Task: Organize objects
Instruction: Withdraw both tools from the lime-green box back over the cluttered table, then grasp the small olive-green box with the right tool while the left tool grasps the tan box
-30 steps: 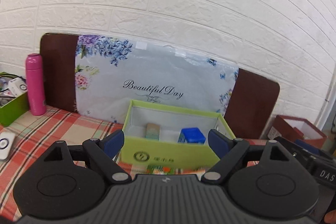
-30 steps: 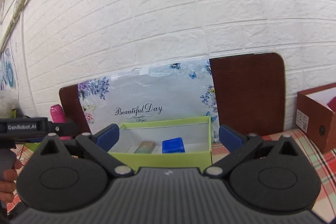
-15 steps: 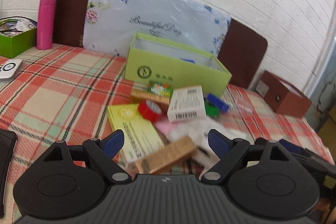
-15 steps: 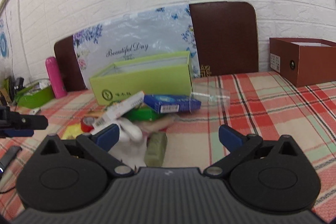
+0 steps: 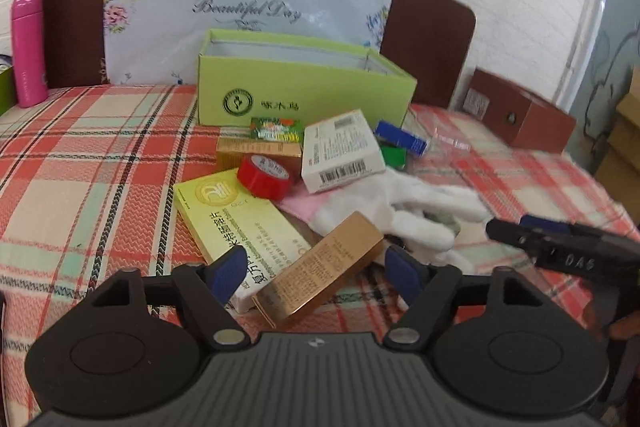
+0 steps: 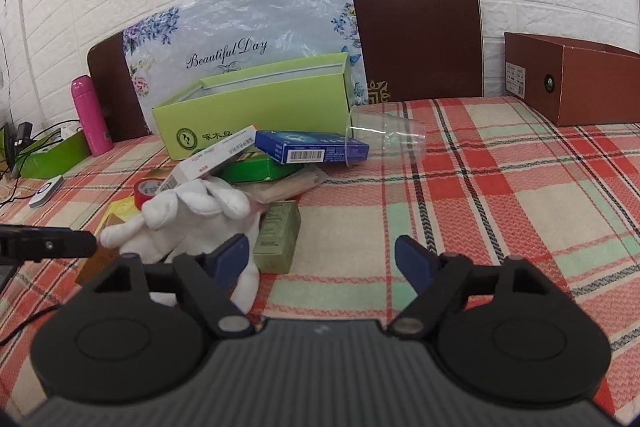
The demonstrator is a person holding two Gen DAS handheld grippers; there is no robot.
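Left wrist view: the left gripper (image 5: pixel 316 273) hangs low over a checked worktop (image 5: pixel 100 163), its fingers (image 5: pixel 230 273) apart and just closing in, with a gold carton (image 5: pixel 320 273) lying between them, pads not pressing it. Beyond sits a jumble (red tape roll (image 5: pixel 265 175), yellow box (image 5: pixel 240 223), white glove (image 5: pixel 404 205)) before an open green box (image 5: pixel 304 89). Right wrist view: the right gripper (image 6: pixel 326 261), also narrowing yet unclenched, holds nothing; a small olive box (image 6: pixel 279 237) lies just ahead, beside the glove.
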